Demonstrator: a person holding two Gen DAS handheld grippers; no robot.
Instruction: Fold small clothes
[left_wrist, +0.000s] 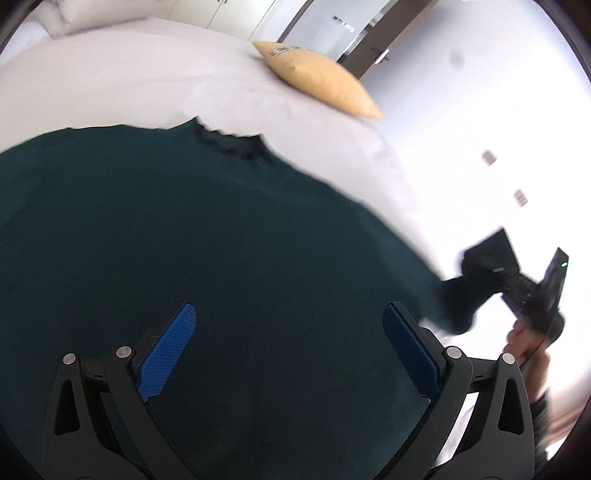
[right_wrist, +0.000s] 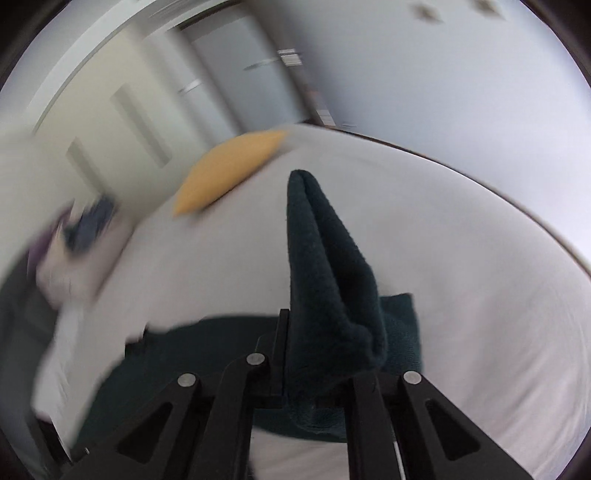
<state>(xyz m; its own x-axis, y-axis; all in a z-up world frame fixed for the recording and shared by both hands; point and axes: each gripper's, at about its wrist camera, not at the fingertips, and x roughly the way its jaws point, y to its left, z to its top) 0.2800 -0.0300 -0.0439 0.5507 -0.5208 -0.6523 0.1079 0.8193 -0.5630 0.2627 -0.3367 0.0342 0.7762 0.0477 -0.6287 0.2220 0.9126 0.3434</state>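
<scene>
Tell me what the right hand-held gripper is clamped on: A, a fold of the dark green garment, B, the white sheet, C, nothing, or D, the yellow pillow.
A: in the right wrist view the right hand-held gripper is shut on a bunched fold of the dark green garment, lifted above the white sheet; the yellow pillow lies farther back, untouched.

Dark green sweater (left_wrist: 184, 229), white bedsheet (left_wrist: 147, 85), mustard-yellow pillow (left_wrist: 317, 77), blue-padded fingers (left_wrist: 168, 354).

Bare bed sheet (left_wrist: 147, 85) passable beyond sweater (left_wrist: 184, 240); yellow cushion (left_wrist: 317, 77) blocks far edge.
</scene>
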